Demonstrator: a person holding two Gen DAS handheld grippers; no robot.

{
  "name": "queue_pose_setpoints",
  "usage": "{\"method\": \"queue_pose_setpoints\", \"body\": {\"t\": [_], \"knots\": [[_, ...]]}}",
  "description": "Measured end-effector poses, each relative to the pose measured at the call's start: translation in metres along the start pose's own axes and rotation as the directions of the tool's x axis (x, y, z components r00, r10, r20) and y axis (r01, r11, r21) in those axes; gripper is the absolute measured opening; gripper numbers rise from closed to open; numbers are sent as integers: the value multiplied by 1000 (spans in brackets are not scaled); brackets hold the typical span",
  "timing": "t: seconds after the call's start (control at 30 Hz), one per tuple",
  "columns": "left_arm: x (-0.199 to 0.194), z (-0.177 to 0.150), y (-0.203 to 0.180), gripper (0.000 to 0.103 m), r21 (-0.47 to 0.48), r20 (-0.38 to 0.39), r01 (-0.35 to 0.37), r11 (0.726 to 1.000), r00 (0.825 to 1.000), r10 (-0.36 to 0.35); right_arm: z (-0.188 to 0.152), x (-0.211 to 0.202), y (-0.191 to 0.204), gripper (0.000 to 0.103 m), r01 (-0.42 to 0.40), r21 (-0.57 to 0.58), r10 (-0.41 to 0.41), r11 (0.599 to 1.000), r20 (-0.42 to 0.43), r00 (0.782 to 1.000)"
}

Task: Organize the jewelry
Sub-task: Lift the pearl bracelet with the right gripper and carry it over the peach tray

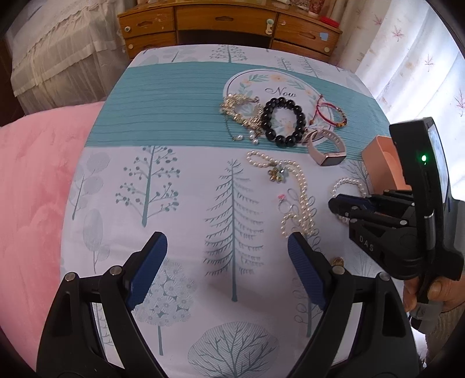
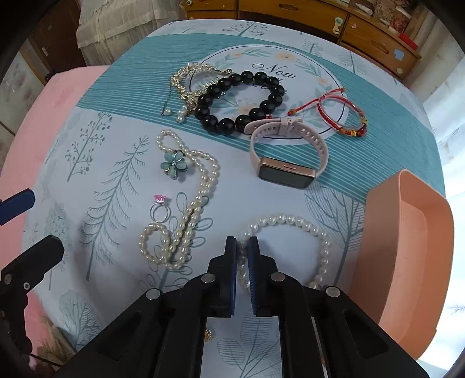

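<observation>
Jewelry lies on a tree-print cloth (image 2: 116,180). My right gripper (image 2: 243,247) is shut on the white pearl bracelet (image 2: 308,229), pinching its left side; it also shows in the left wrist view (image 1: 337,203). Near it lie a long pearl necklace (image 2: 197,186) with a teal flower (image 2: 173,164), a pink-stone ring (image 2: 159,210), a pink smart band (image 2: 286,162), a black bead bracelet (image 2: 241,101), red cord bracelets (image 2: 343,116) and gold pieces (image 2: 189,78). My left gripper (image 1: 226,250) is open and empty above bare cloth, left of the necklace (image 1: 302,197).
A peach-coloured tray (image 2: 407,256) stands at the right edge of the cloth. A pink blanket (image 1: 32,180) lies to the left. A wooden dresser (image 1: 226,20) stands behind. A small gold item (image 2: 207,334) lies under my right gripper.
</observation>
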State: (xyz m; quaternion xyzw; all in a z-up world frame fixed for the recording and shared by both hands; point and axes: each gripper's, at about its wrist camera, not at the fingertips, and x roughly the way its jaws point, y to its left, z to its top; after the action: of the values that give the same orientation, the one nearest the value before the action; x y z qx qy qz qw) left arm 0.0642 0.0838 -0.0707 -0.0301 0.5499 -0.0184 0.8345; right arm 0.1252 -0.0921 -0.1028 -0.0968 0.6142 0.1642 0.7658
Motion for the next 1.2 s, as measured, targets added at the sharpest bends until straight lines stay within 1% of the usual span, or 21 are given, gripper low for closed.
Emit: {"method": "queue_pose_setpoints", "body": {"t": [0.13,0.23,0.4,0.47,0.5,0.63,0.7,0.77,0.83,0.93,0.97,1.07,1.13,1.2], "knots": [[0,21,-13,84,46,-10,16,999,1000,-16,-7,-11,-25,7,-80,69,80,994,12,997],[4,39,-25,84,78,-41,40,996,998,-37,-12,-29,-41,7,-156,132,149,979,61,987],[17,64,-56,84,157,-104,61,986,994,-45,-24,-83,-72,7,-282,222,244,933,185,952],[25,71,-69,81,181,-136,59,982,990,-35,-28,-103,-82,7,-314,242,259,918,232,937],[30,74,-75,77,191,-156,61,980,987,-31,-30,-115,-89,7,-334,255,269,908,259,928],[54,80,-91,63,204,-231,46,978,973,3,-37,-151,-114,7,-377,283,276,882,337,900],[65,80,-97,59,208,-254,27,978,967,27,-43,-168,-127,7,-384,294,265,875,372,890],[77,80,-99,55,206,-277,8,978,960,51,-49,-179,-137,7,-384,304,253,872,392,885],[86,80,-99,46,197,-300,-5,980,952,65,-57,-187,-147,7,-383,317,241,868,405,882],[95,80,-100,39,173,-330,-1,985,942,59,-70,-193,-161,7,-388,340,233,857,416,879],[97,80,-100,39,169,-336,-2,986,940,59,-74,-194,-166,7,-387,349,227,854,420,879],[98,80,-103,38,167,-333,-2,986,941,58,-84,-194,-175,7,-386,370,215,845,426,879],[100,79,-103,32,160,-345,1,987,937,55,-89,-191,-180,7,-384,382,210,841,422,882],[101,78,-104,30,160,-351,-5,987,934,62,-94,-190,-184,7,-386,394,212,834,418,884]]}}
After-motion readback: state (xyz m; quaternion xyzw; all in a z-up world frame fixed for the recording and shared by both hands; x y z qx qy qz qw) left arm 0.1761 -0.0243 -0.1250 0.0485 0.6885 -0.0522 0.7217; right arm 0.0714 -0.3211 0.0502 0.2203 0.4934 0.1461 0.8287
